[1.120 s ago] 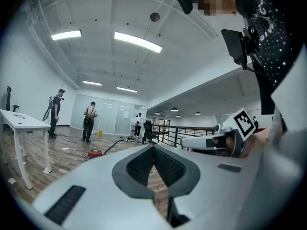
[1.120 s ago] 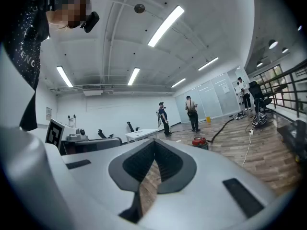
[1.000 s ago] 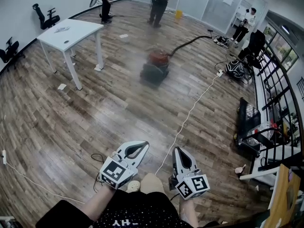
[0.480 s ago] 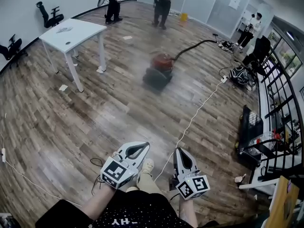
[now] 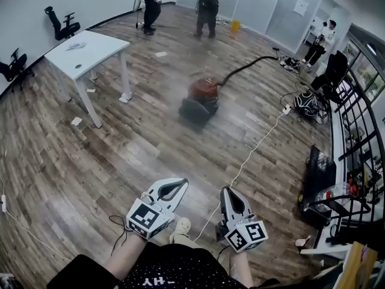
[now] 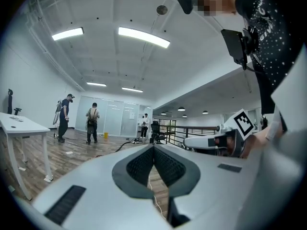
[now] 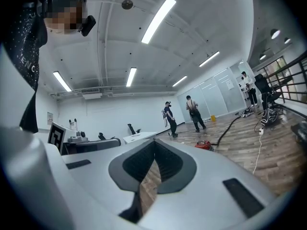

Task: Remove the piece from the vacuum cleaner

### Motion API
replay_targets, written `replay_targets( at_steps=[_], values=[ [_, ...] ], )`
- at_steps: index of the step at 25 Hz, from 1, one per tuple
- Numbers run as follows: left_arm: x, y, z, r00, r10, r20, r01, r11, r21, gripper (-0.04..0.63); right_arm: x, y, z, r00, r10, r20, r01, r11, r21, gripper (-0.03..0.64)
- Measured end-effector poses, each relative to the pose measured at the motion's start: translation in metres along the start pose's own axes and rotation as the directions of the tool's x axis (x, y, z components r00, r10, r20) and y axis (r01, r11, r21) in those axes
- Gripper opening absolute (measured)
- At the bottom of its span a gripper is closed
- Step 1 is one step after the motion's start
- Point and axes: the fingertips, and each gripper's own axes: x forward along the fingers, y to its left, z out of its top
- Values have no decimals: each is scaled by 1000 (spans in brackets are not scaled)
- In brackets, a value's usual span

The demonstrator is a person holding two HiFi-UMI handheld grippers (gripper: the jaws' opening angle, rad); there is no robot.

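Note:
The vacuum cleaner (image 5: 200,99), red on top with a dark front, stands on the wood floor far ahead of me. Its black hose (image 5: 249,63) runs off to the back right. In the right gripper view the vacuum cleaner (image 7: 204,145) shows small, just right of the jaws. My left gripper (image 5: 182,181) and right gripper (image 5: 224,189) hang side by side low in the head view, both shut and empty, well short of the vacuum. The left gripper (image 6: 153,146) and right gripper (image 7: 154,140) each show their pads pressed together with nothing between.
A white table (image 5: 84,46) stands at the left. A white cable (image 5: 249,155) crosses the floor from my feet toward the right. Black railing and bags (image 5: 319,173) line the right side. Two people (image 5: 207,5) stand at the back, another person (image 5: 317,38) at the far right.
I have stepped forward: the vacuum cleaner sits slightly lower and nearer in the head view, and my foot has shifted. Both grippers hold the same pose, shut.

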Motion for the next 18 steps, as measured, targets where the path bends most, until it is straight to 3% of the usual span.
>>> replay_targets(
  at_steps=[11, 18],
  values=[
    [81, 51, -8, 999, 54, 4, -54, 998, -29, 8, 67, -64, 13, 998, 66, -25, -66, 998, -10, 11],
    [108, 65, -16, 999, 45, -18, -46, 998, -36, 8, 88, -88, 14, 997, 67, -24, -66, 998, 3, 12]
  ],
)
